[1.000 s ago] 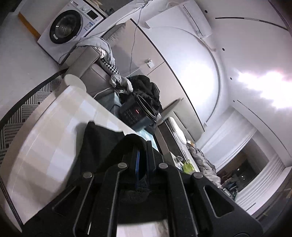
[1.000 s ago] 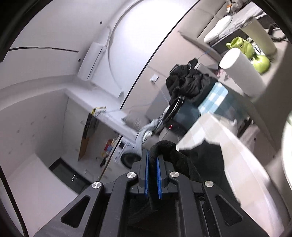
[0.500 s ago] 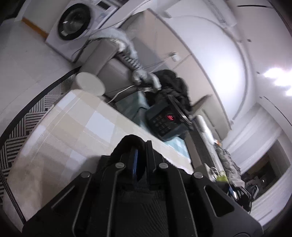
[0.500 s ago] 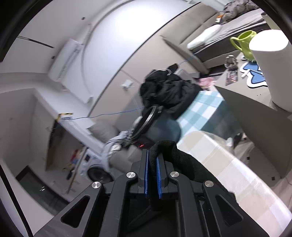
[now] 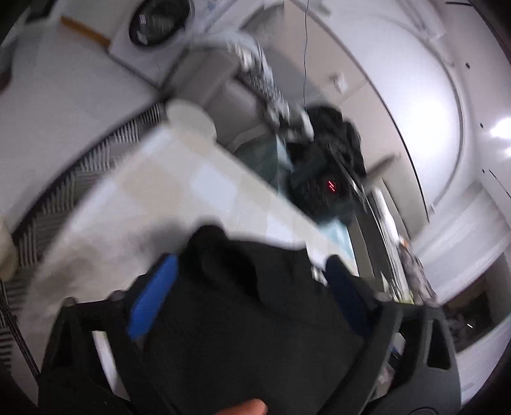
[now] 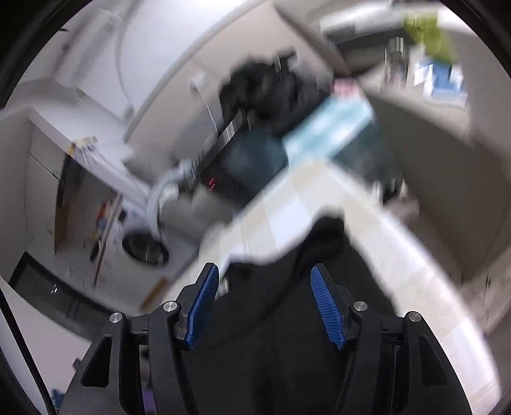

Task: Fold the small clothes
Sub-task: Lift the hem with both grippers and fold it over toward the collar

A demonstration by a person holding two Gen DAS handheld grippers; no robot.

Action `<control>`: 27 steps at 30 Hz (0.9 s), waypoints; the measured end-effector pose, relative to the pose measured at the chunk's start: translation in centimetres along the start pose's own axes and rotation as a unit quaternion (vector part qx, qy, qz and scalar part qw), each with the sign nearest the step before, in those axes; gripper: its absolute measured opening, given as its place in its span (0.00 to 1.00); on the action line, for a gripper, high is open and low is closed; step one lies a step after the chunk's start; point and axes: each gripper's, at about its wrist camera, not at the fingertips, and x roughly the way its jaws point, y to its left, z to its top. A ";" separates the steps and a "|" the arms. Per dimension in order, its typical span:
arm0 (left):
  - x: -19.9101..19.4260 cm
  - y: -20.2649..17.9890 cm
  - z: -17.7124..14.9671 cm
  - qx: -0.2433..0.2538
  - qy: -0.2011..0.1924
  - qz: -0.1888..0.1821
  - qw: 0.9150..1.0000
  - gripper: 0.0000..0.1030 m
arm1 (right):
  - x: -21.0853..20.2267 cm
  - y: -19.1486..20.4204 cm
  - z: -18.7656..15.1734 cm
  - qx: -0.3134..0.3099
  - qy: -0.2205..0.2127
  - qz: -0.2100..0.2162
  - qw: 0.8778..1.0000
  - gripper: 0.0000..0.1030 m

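Soft, light black garment (image 5: 242, 319), limp and easily bunched; lies on the pale checked worktop (image 5: 179, 191), filling the near part of both wrist views and reaching toward the far edge in a narrow tongue (image 6: 329, 236). Left hand-held gripper (image 5: 249, 287) released, blue pads spread wide with the cloth bulging between them but not pinched. Right hand-held gripper (image 6: 265, 303) likewise released, pads apart over the dark cloth, nothing clamped. Probably no weight to speak of and no risk of breakage; likely to sag, slide over itself and lose a crease unless pressed flat. Best taken at an edge or corner, a thin pinch through one or two layers, not at the thick humped middle. Both views smeared by motion, so seams and exact outline not readable.

Beyond the far edge: a dark heap of clothes (image 5: 332, 137) on a teal checked surface, a dark box with a red lit display (image 5: 330, 186), a washing machine (image 5: 156, 22) further off. A fingertip (image 5: 252, 407) at the bottom of the left view. Nothing else seen on the worktop to block a fold
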 end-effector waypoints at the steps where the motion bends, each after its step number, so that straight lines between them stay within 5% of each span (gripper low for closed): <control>1: 0.5 0.1 -0.5 -0.001 0.029 -0.010 1.000 0.70 | 1.3 -0.4 -0.2 0.010 0.021 0.007 1.000 0.60; 3: 3.0 -0.2 -1.4 0.007 0.099 -0.031 0.995 0.61 | 3.2 -0.8 -0.6 0.020 0.049 0.012 0.999 0.60; 8: 8.7 -1.8 -3.1 0.070 0.176 -0.024 0.982 0.61 | 7.7 -1.0 -1.2 0.038 0.083 0.027 0.995 0.60; 18: 14.4 -0.5 2.4 0.030 0.068 -0.037 0.997 0.62 | 12.0 0.0 1.1 0.026 0.066 0.015 0.997 0.60; 22: 13.6 -1.1 4.6 0.029 0.032 -0.051 0.998 0.64 | 9.7 0.4 2.5 0.041 -0.027 0.089 0.995 0.60; 25: 11.3 -1.6 5.7 0.044 -0.025 -0.053 0.997 0.76 | 6.8 0.0 2.8 0.043 -0.105 0.081 0.990 0.63; 27: 10.3 -1.7 6.3 0.045 -0.033 -0.042 0.998 0.76 | 6.4 -0.2 2.7 0.043 -0.099 0.070 0.992 0.63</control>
